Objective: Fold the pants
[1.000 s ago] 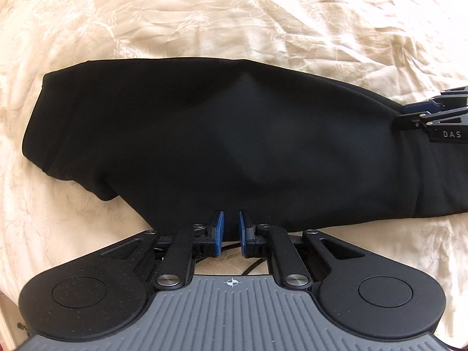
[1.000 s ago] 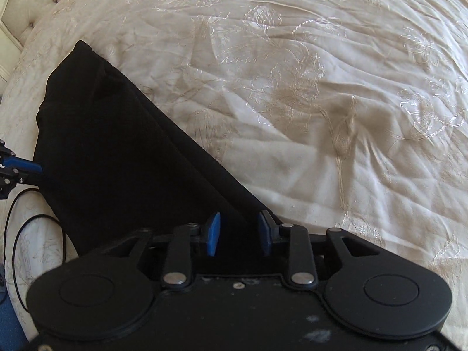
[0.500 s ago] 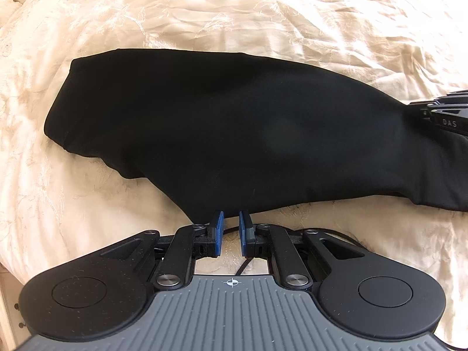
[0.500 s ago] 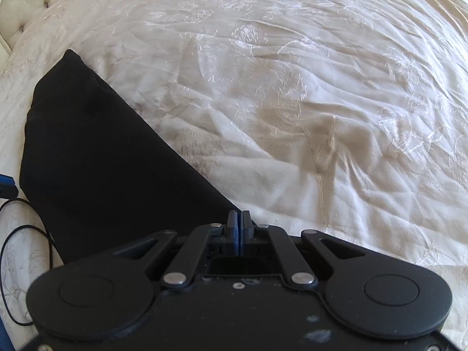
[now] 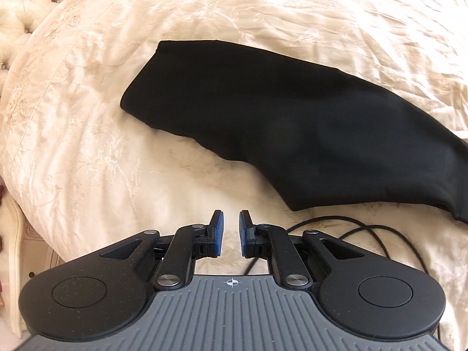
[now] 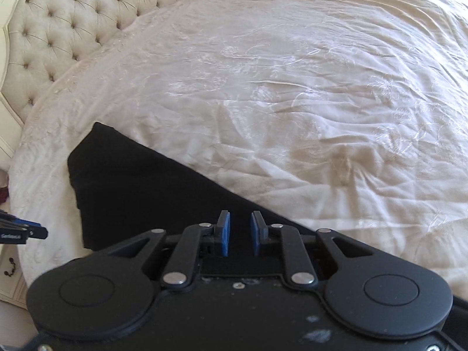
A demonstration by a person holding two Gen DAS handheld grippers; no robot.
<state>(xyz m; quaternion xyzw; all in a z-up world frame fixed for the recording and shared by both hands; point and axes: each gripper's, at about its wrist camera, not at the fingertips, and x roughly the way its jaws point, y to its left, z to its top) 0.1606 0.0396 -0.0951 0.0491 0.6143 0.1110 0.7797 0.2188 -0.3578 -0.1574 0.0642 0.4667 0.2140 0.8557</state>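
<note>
The black pants (image 5: 280, 122) lie folded lengthwise on the cream bedspread, running from upper left to the right edge in the left wrist view. My left gripper (image 5: 229, 222) is open and empty, above bare bedspread just short of the pants' near edge. In the right wrist view the pants (image 6: 140, 187) stretch from the left under my right gripper (image 6: 239, 228), which is open and empty above the cloth. The left gripper's tip (image 6: 26, 231) shows at the left edge of that view.
A tufted cream headboard (image 6: 58, 29) stands at the far left of the bed. A black cable (image 5: 365, 234) loops on the bedspread (image 6: 292, 87) near the left gripper. The bed's edge and a cream nightstand (image 5: 17, 263) lie at lower left.
Both grippers have pulled back and up from the pants. The right gripper closed half a second ago and has opened again. The left gripper's jaws have opened slightly wider.
</note>
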